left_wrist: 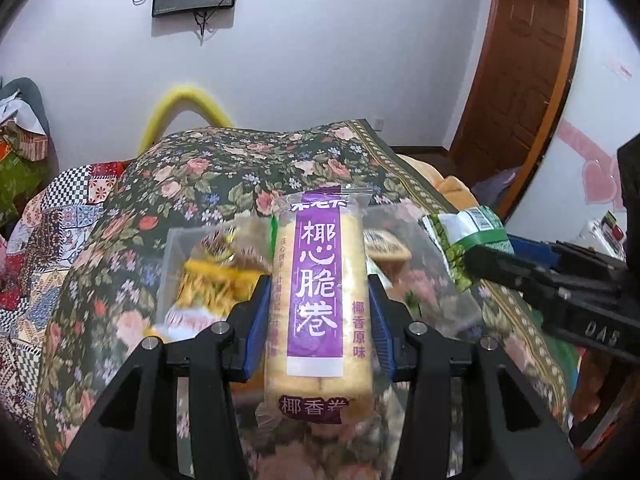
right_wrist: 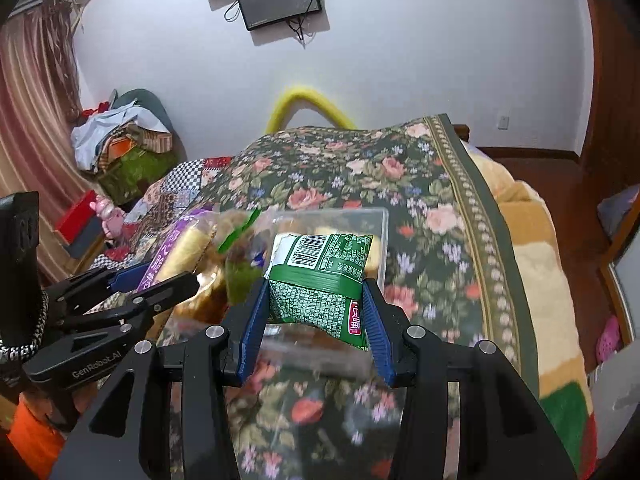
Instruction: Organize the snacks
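Note:
My left gripper (left_wrist: 318,316) is shut on a long clear pack of yellow wafer rolls with a purple label (left_wrist: 318,288), held upright above the bed. Seen from the right wrist view, that pack (right_wrist: 182,250) and the left gripper (right_wrist: 160,280) sit at the left. My right gripper (right_wrist: 314,312) is shut on a green snack packet (right_wrist: 320,276) with a barcode. The green packet (left_wrist: 466,242) and the right gripper (left_wrist: 492,258) show at the right of the left wrist view. Below both lies a clear plastic box (right_wrist: 382,236) holding several snacks (left_wrist: 216,276).
The clear box (left_wrist: 170,256) rests on a bed with a dark floral cover (right_wrist: 432,208). A patchwork quilt (left_wrist: 52,232) lies to the left, a cluttered chair (right_wrist: 128,136) beyond it. A striped blanket (right_wrist: 532,240) hangs over the bed's right edge beside a wooden door (left_wrist: 516,60).

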### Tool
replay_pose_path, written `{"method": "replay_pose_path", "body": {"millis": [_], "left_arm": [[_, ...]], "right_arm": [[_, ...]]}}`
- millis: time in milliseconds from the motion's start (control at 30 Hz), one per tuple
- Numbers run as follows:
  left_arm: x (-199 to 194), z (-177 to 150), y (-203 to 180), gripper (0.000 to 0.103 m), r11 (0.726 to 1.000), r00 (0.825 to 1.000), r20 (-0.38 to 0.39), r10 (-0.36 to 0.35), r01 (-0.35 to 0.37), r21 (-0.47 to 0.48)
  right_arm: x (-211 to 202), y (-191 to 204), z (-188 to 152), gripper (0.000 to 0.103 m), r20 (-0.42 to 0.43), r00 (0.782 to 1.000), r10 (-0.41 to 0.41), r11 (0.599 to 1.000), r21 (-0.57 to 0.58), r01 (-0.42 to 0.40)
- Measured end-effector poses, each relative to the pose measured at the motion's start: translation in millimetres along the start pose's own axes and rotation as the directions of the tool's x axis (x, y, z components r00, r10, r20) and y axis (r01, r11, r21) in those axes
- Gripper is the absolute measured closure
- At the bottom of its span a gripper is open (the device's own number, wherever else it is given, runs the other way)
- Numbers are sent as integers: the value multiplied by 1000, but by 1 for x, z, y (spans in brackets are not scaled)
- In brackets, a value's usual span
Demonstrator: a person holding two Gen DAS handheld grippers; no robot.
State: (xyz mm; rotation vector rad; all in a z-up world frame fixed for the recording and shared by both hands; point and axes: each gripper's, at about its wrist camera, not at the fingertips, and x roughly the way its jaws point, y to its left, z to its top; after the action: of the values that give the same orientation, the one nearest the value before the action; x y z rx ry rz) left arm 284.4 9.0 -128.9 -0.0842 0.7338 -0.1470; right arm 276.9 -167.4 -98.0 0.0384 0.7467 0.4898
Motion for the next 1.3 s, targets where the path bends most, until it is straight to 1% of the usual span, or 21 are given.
{"method": "replay_pose_path", "body": {"millis": [133, 233, 367, 433, 567, 667, 867, 1000, 1133, 1167, 1200, 1267, 1300], "left_arm": [[23, 13, 1, 58, 1000, 1000, -11, 9, -9, 5], [38, 18, 3, 58, 1000, 999, -29, 21, -21, 6], [49, 16, 7, 58, 1000, 998, -67, 4, -5, -8], [51, 14, 8, 57, 1000, 998, -69, -9, 8, -18], [47, 14, 9, 57, 1000, 998, -67, 1, -2, -24], [36, 14, 9, 57, 999, 999, -53, 8, -10, -32], [-11, 15, 6, 57, 999, 999, 17, 31, -31, -23], [-60, 15, -1, 57, 999, 994, 96, 52, -51, -11], [-116, 12, -10, 57, 997, 979, 190, 77, -76, -11], [-126, 11, -11, 56, 997, 976, 203, 78, -77, -13], [-139, 9, -13, 54, 997, 972, 222, 77, -76, -17], [-168, 5, -18, 47, 997, 959, 272, 78, -75, -21], [-180, 2, -21, 45, 997, 953, 293, 82, -78, -23]], "right_arm": [[15, -2, 10, 60, -7, 1000, -16, 1000, -14, 16], [29, -6, 13, 60, -28, 999, -20, 1000, -15, 20], [47, -10, 13, 59, -76, 997, -7, 1000, -3, 7], [52, -11, 12, 57, -92, 996, -10, 1000, 3, 10], [49, -13, 11, 56, -85, 996, -22, 1000, 16, 24], [40, -11, 13, 56, -76, 997, -23, 1000, 14, 24], [3, -2, 19, 56, -14, 1000, -23, 1000, -4, 23], [-35, 11, 23, 56, 54, 998, -28, 999, -21, 29], [-80, 26, 23, 56, 136, 991, -17, 999, -29, 21], [-92, 31, 23, 56, 158, 987, -16, 999, -33, 22], [-105, 35, 22, 56, 182, 983, -15, 999, -35, 21], [-128, 43, 19, 56, 223, 975, -6, 999, -37, 15], [-140, 47, 17, 56, 244, 970, -1, 999, -40, 11]]}}
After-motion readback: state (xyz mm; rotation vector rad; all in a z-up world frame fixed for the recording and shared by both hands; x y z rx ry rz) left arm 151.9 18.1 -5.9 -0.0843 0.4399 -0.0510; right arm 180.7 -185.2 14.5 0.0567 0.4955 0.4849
